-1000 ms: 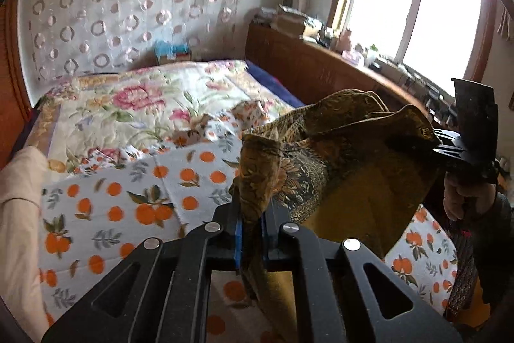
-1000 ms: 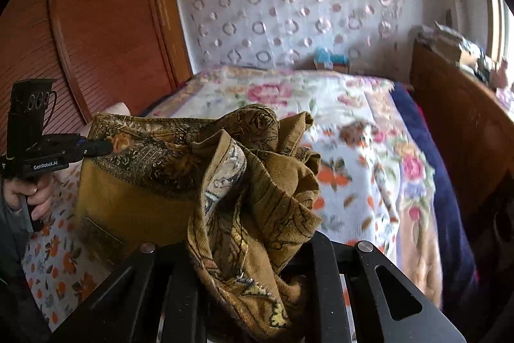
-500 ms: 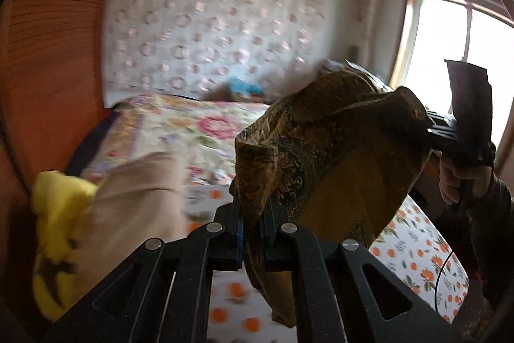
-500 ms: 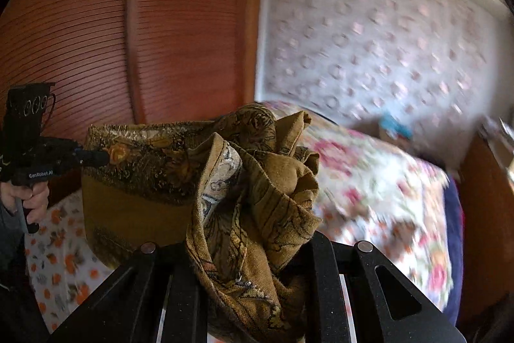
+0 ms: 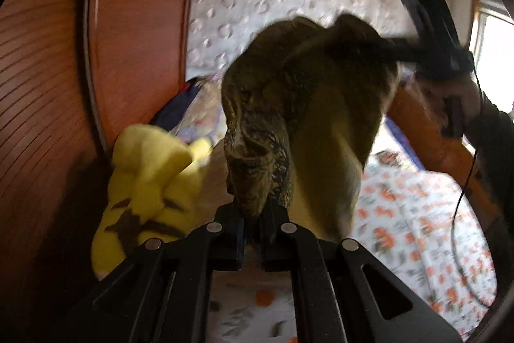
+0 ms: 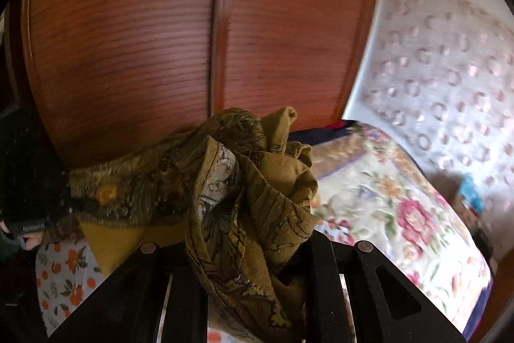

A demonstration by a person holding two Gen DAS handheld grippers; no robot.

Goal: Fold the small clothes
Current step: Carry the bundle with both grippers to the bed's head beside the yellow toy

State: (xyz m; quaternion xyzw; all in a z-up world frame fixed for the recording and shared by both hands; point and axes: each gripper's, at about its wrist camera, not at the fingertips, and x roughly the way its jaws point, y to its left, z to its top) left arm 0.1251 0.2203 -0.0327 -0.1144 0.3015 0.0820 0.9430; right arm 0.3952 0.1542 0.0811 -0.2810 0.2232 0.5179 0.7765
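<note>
Garment: olive-brown patterned cloth [image 5: 289, 105], held off the bed between both tools, hanging in folds.
Left hand-held gripper [image 5: 252, 233]: jaws closed on a bunched corner of the cloth; the cloth rises from the tips toward 12 o'clock, then spreads toward 2 o'clock.
Right hand-held gripper [image 6: 253, 249]: clamped on a thick wad of the same cloth, which spills over the jaws at 12 o'clock and stretches off toward 9 o'clock.
Far end, right wrist view: left tool blurred at 9 o'clock, a hand [image 6: 19, 238] below it.
Bed [image 5: 417, 214]: orange-print sheet under the cloth; floral quilt [image 6: 401, 214] at 3 o'clock.
Yellow plush toy [image 5: 144, 182]: at 9 o'clock of the left tips, against the wooden wardrobe [image 6: 160, 37].
</note>
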